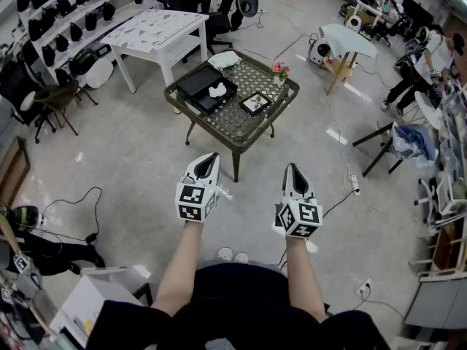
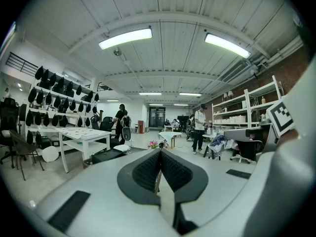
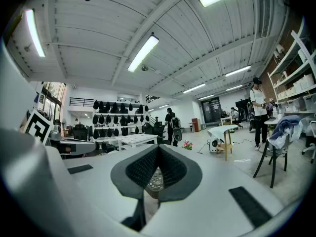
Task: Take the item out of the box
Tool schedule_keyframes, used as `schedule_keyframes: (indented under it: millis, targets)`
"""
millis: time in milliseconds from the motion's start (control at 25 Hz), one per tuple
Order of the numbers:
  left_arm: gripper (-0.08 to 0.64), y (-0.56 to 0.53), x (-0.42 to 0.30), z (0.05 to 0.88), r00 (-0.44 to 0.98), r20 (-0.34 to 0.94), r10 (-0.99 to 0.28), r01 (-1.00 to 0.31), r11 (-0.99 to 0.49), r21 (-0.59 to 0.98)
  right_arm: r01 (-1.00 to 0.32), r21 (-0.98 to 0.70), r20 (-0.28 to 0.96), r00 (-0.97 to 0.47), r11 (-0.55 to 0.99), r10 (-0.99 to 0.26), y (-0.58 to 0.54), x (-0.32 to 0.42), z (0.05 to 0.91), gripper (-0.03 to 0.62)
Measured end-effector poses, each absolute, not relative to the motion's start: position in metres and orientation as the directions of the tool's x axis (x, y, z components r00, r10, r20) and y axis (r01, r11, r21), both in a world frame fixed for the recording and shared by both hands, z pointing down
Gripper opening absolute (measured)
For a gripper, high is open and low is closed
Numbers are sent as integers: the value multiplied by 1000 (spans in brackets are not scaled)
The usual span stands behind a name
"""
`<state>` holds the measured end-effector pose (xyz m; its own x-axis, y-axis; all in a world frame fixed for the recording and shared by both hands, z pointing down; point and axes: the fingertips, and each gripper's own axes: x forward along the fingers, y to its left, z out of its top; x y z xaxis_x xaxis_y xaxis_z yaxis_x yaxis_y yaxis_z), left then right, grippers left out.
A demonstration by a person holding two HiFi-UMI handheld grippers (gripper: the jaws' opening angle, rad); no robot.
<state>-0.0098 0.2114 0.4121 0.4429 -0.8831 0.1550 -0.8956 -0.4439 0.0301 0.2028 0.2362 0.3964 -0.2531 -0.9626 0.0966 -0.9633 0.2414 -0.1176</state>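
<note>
Jaws together, nothing between, on left tool (image 1: 212,157) and right tool (image 1: 291,168); both well short of bench (image 1: 235,125). On bench: open black box (image 1: 191,81), white item (image 1: 217,90) inside.

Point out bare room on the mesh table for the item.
The near corner of the dark metal mesh table, bordered by the open black box and black picture frame. Crowded: far edge, with white cloth and pink flowers.
</note>
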Motion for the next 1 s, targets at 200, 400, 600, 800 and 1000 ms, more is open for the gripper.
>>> schedule_keyframes:
  millis: [200, 400, 600, 800, 1000]
  targets:
    - [20, 211, -10, 412, 447, 158, -881, -894, -448, 28, -963, -120, 97, -252, 240, -963, 236, 201, 397, 2]
    - [20, 211, -10, 412, 447, 161, -880, -893, -449, 27, -962, -128, 97, -254, 241, -962, 237, 200, 396, 2]
    - [20, 211, -7, 415, 453, 164, -876, -890, -455, 30, -960, -136, 95, -260, 246, -961, 236, 199, 397, 2]
    - [20, 211, -9, 417, 456, 169, -874, -888, -458, 32, -961, -129, 96, -259, 246, -961, 236, 196, 397, 2]
    - [20, 210, -8, 417, 457, 172, -872, -888, -459, 33, -958, -143, 93, -263, 248, -960, 236, 197, 397, 2]
